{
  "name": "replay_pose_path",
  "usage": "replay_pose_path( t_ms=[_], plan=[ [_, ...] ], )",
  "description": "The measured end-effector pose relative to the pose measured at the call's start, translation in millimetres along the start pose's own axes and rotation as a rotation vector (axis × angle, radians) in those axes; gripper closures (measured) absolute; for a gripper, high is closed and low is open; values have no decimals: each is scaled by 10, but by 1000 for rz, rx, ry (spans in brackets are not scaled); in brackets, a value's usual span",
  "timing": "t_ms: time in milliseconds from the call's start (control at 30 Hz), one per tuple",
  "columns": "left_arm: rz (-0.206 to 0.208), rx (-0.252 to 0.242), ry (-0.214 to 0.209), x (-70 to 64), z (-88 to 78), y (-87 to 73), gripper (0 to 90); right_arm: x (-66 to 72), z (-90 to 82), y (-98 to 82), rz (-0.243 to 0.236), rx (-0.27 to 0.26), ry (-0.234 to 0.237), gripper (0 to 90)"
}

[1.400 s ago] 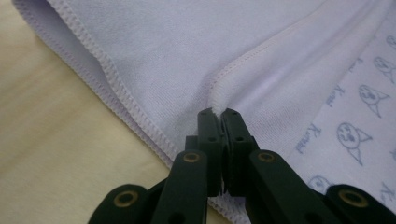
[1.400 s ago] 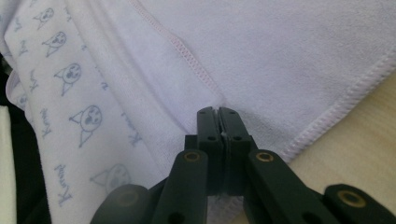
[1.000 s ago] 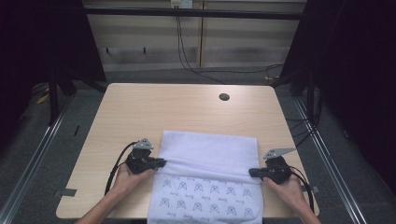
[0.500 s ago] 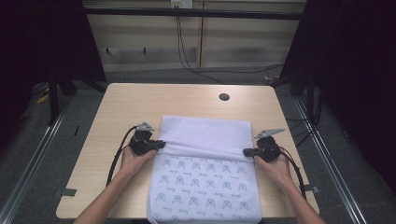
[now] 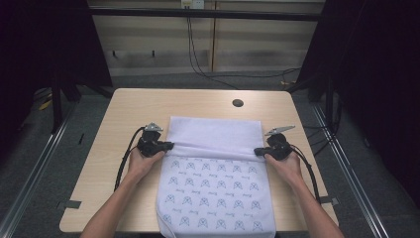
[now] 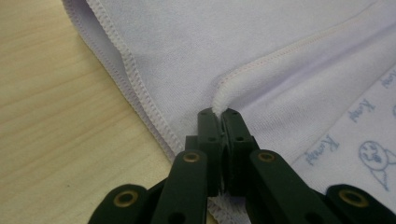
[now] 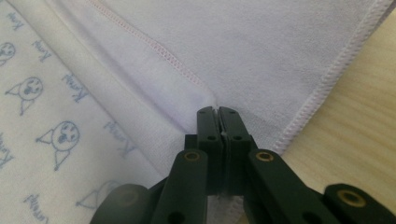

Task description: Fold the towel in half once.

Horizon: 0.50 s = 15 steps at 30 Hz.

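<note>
While the towel (image 5: 216,173) lies on the wooden surface (image 5: 124,119), near end draped over the front edge, left claw (image 5: 171,146) and right claw (image 5: 257,151) are each clamped tight on a folded hem at opposite sides, far part plain side up.

Both hands are pushing away from the person now: the left gripper (image 5: 167,146) and right gripper (image 5: 258,151) have carried the pinched hem of the towel (image 5: 214,184) farther up the table (image 5: 124,114) than a second ago, when they sat nearer the front edge. The plain lavender band beyond the grippers has slid up toward the small dark hole (image 5: 237,103), its far edge closer to it than before. More of the cat-printed face lies bared between the grippers and the near edge, where earlier only a short strip showed.
</note>
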<state>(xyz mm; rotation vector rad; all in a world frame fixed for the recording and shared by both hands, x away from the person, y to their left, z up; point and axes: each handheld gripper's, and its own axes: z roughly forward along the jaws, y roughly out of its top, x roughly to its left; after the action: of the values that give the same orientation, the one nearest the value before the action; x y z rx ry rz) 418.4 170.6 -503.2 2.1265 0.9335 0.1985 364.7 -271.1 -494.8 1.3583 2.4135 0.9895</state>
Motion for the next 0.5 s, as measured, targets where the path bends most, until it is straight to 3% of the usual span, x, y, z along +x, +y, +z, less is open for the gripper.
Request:
replay_pose_path(
  t_ms=[500],
  plan=[
    [-51,-12,33,254,116,141,881,-190,235,266,73,-33,-32,885]
  ],
)
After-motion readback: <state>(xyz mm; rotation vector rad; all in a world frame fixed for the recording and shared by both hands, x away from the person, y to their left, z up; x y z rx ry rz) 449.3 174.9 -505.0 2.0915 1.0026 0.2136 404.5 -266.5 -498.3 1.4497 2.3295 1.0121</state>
